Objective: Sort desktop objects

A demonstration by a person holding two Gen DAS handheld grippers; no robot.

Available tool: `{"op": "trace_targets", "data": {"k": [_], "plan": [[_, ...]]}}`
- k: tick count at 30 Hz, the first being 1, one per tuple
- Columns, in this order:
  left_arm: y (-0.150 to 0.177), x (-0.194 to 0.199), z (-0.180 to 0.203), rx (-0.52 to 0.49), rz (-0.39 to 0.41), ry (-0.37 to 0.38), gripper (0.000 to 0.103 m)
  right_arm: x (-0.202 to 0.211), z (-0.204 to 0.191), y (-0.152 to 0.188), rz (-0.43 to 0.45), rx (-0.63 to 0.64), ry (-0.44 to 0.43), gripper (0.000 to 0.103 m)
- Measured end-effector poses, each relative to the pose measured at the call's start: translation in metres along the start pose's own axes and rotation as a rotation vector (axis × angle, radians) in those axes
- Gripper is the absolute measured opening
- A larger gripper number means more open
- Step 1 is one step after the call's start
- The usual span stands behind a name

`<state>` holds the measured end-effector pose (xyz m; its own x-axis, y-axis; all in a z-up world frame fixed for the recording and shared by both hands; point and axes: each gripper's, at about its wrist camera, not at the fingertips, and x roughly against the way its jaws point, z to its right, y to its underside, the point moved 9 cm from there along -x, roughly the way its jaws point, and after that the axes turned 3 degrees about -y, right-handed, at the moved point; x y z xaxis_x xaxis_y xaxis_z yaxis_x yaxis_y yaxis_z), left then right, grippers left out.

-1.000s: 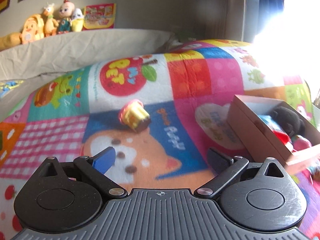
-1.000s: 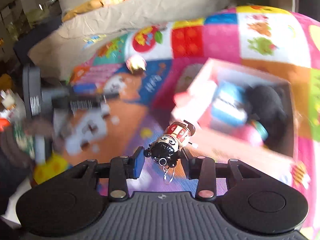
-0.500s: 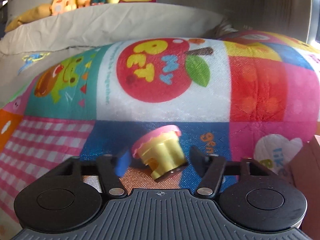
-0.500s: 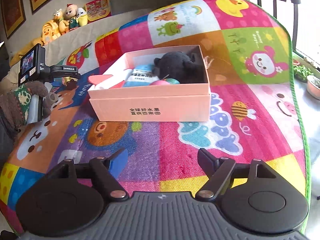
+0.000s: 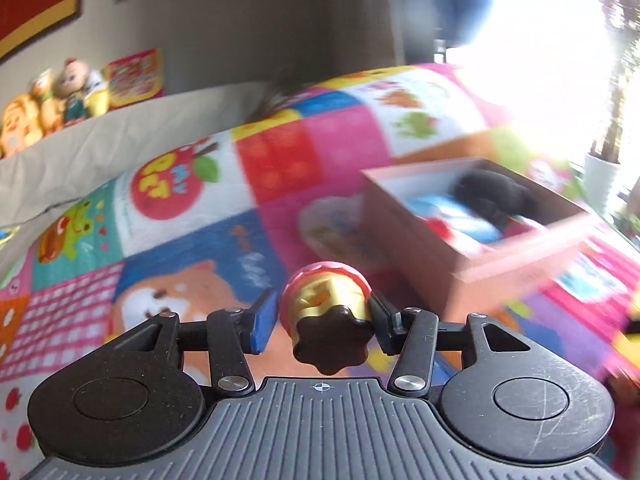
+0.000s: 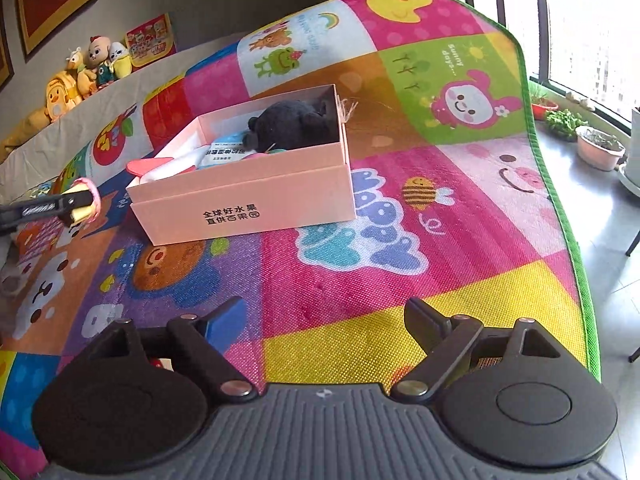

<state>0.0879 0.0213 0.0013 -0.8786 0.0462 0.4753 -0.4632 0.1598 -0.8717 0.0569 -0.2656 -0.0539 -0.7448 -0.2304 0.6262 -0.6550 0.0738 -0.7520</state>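
My left gripper is shut on a toy cupcake with a pink top, yellow body and dark brown base, and holds it above the mat, left of the pink box. The same cupcake shows in the right wrist view, held left of the pink box. The box holds a black plush, a blue-and-white packet and other small items. My right gripper is open and empty, low over the mat in front of the box.
A colourful patchwork play mat covers the surface; its green edge drops to the floor at right, where plant pots stand. Plush toys line a beige cushion at the back left.
My left gripper closed on the cupcake, lifted it and swung right toward the box. My right gripper let go of the doll figure it held a second ago and stays open.
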Motion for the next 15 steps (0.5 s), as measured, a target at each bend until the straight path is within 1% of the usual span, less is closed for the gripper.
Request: {"op": "trace_targets", "data": {"k": [3,5,7,8,10,11,15], "plan": [[0.018,0.028,0.024,-0.065,0.003,0.022,0.054,0.003,0.008,0.004,0.009,-0.017,0.028,0.092],[0.028,0.038,0.033,-0.103,0.007,0.012,0.056,0.003,0.012,0.007,0.015,-0.025,0.051,0.097],[0.037,0.043,0.037,-0.131,0.010,0.001,0.059,0.004,0.014,0.010,0.024,-0.024,0.061,0.099],[0.042,0.046,0.039,-0.133,0.008,-0.002,0.060,0.004,0.013,0.011,0.026,-0.018,0.066,0.099],[0.050,0.047,0.039,-0.107,-0.015,0.019,0.062,0.004,0.012,0.011,0.026,-0.011,0.068,0.101],[0.053,0.048,0.039,-0.092,-0.025,0.029,0.067,0.003,0.011,0.011,0.025,-0.010,0.067,0.103],[0.062,0.051,0.039,-0.051,-0.057,0.076,0.077,0.002,0.010,0.012,0.021,0.001,0.077,0.103]]}}
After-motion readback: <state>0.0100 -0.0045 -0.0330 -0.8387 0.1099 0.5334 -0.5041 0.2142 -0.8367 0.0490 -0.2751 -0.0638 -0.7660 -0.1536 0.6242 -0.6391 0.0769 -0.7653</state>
